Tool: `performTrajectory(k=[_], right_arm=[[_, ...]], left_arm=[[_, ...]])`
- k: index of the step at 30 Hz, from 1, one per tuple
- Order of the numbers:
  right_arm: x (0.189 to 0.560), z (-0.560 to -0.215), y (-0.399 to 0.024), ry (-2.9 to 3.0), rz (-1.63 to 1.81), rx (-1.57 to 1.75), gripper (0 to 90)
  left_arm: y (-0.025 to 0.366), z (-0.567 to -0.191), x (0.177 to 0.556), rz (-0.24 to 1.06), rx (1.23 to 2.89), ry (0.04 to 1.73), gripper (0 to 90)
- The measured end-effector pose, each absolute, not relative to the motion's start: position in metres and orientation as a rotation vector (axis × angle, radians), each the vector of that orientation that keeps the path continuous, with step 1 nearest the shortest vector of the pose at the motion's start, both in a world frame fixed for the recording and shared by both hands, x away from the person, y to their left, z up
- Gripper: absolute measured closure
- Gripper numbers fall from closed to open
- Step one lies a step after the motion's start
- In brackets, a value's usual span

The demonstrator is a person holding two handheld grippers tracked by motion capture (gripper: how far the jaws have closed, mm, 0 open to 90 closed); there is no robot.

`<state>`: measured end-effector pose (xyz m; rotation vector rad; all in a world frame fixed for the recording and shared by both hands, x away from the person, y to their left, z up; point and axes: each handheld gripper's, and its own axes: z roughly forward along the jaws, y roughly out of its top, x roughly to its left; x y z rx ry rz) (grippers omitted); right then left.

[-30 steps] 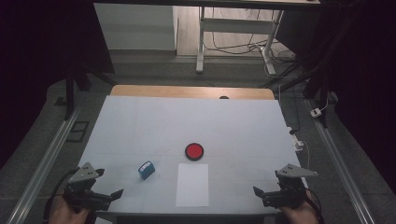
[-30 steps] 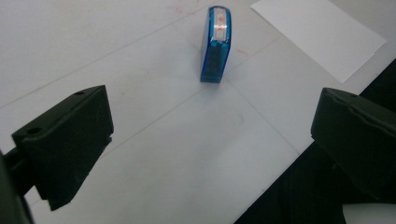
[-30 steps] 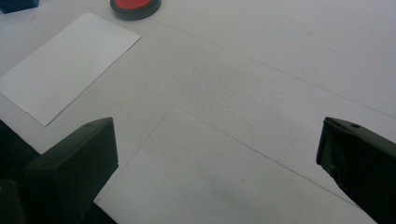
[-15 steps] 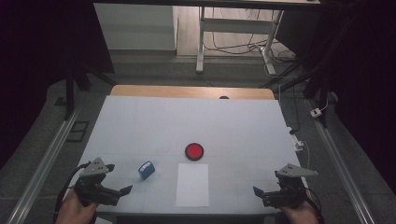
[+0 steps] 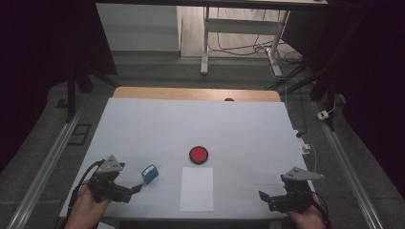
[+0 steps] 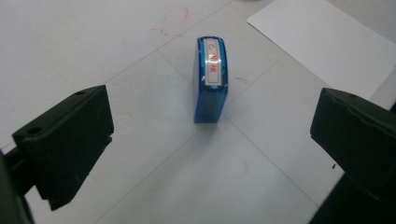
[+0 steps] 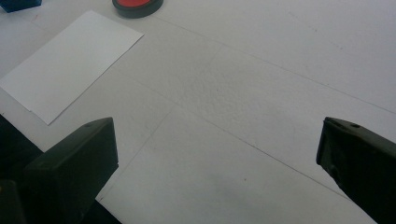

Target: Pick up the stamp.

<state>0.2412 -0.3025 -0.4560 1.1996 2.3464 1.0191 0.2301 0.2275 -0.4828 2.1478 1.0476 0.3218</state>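
The blue stamp (image 6: 210, 79) bears a white label with unreadable red characters, lying at twelve o'clock ahead of the wide-open left gripper (image 6: 210, 140). The right gripper (image 7: 224, 158) gapes wide over the white table (image 5: 248, 124).

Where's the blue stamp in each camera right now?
High view: the blue stamp sits lower left, just ahead of the left tool.
Left gripper view: upper middle, between the open jaws.
Right gripper view: top left corner.
Shared landmark: the white paper beside it.
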Motion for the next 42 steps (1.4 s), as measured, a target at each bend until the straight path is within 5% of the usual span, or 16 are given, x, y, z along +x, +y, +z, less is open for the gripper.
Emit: performTrajectory(k=[29,35,42], right_arm=[[0.242,-0.456,-0.302,2.359,1.014,1.198,0.0],[0.242,-0.456,-0.302,2.367,1.011,1.192,0.0],[0.242,-0.457,-0.301,2.374,1.011,1.187,0.0]], left_arm=[[0.190,-0.500,0.276,0.269,2.317,0.984,0.8],[0.189,-0.499,0.276,0.267,2.348,0.961,27.8],[0.185,-0.495,0.275,0.298,2.362,0.961,48.6]])
